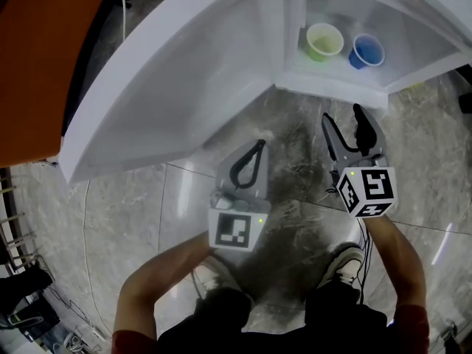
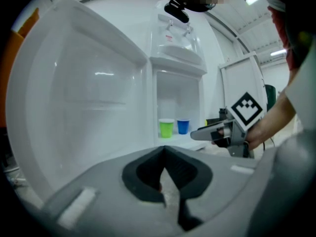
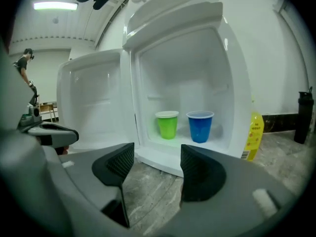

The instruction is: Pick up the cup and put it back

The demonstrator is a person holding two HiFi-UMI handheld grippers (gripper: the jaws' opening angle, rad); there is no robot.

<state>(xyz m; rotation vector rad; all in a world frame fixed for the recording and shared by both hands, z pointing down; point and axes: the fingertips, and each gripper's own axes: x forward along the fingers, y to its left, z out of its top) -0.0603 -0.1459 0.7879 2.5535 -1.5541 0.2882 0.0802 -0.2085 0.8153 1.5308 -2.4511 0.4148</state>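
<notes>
Inside cropped fridge, green cup

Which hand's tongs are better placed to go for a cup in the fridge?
Right. The right tongs are open and face the green cup and blue cup directly; the left tongs are shut and sit off toward the door.

The floor is shiny grey stone with pale streaks, laid in big tiles. A white fridge stands on it with its door wide open. An orange-brown board is at the left. The wall is white. A long lamp glows on the ceiling. A yellow thing stands just beside the fridge, and a dark bottle is by the wall.
</notes>
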